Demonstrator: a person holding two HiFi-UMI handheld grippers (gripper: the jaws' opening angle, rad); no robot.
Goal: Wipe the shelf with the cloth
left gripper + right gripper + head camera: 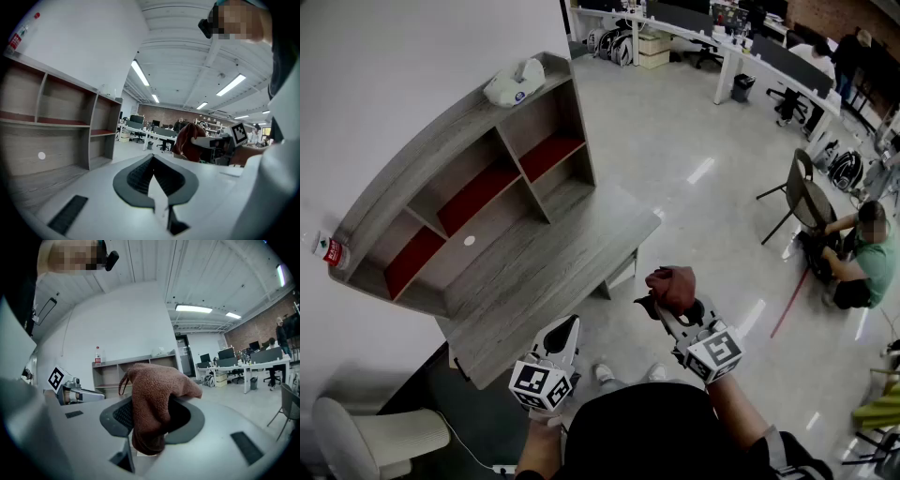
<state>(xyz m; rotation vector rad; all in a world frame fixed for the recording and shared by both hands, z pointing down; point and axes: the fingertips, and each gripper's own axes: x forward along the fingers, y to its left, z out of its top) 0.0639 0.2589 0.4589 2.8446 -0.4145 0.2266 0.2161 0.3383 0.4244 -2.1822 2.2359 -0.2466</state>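
- Clamping a brown-red cloth [157, 385], the right claw [149, 420] has its jaws part-way closed on the bunched fabric, which spills over the top of the pads and hangs down between them
- Head view: right claw [667, 305] held up in the air off the front of the bench [544, 272], above the grey floor; cloth [672, 286] sits as a wad at its tip, well apart from the shelf [431, 141]
- Left claw [152, 161]: jaws together, tips meeting, nothing between them
- Head view: left claw [566, 328] near the bench's front edge, pointing toward the shelf; the two claws are side by side with a gap between them
- Shelf stands on the bench against a white wall; grey wood, open compartments with red boards inside, seen also in the left gripper view [61, 126] and the right gripper view [131, 366]
- White object [516, 82] lies on the shelf's top board at the far end; possibly a folded or moulded item, too small to tell
- Bottle [333, 251] with a red label at the other end of the top board, upright in the right gripper view [97, 355]
- White chair [356, 441] beside the bench at lower left
- Person [862, 253] low on the floor far right, next to a dark chair [806, 192]
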